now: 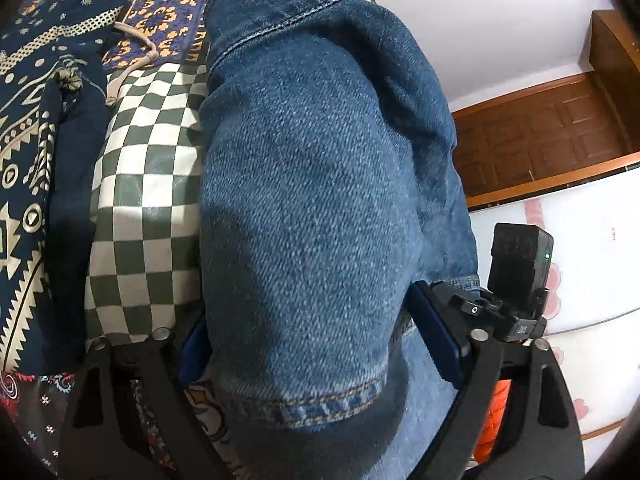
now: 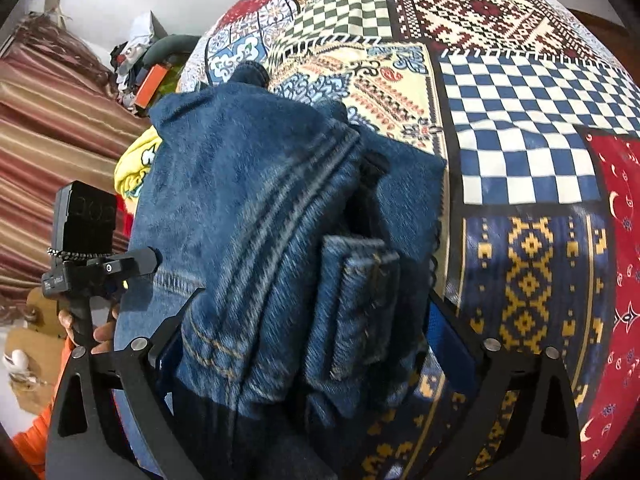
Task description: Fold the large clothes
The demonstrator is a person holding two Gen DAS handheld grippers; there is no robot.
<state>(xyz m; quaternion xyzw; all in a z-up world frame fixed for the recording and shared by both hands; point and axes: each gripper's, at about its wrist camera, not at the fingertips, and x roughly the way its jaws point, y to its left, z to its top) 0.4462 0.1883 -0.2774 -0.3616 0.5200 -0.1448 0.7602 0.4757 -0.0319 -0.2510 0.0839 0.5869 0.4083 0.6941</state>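
Denim fills the space between the fingers of both your tools: your left gripper (image 1: 320,344) is closed on a thick hemmed bundle of the jeans (image 1: 320,184), its blue pads (image 1: 434,328) pressed against the cloth, and your right gripper (image 2: 296,344) clamps a bunched end where seams and a belt loop (image 2: 360,304) show. From each tool the garment runs straight ahead along the fingers, so its long axis lies forward of you, out over the patchwork bedspread (image 2: 520,128), with the far end draped toward the middle of the bed. Neither hand looks nearer to the cloth; both already hold it, side by side it seems, so I judge the coming fold turns on carrying both ends together along that forward line. To your left lie a dark patterned garment (image 1: 28,152) and its drawstring (image 1: 136,56), close beside the denim; mind you do not drag them along.
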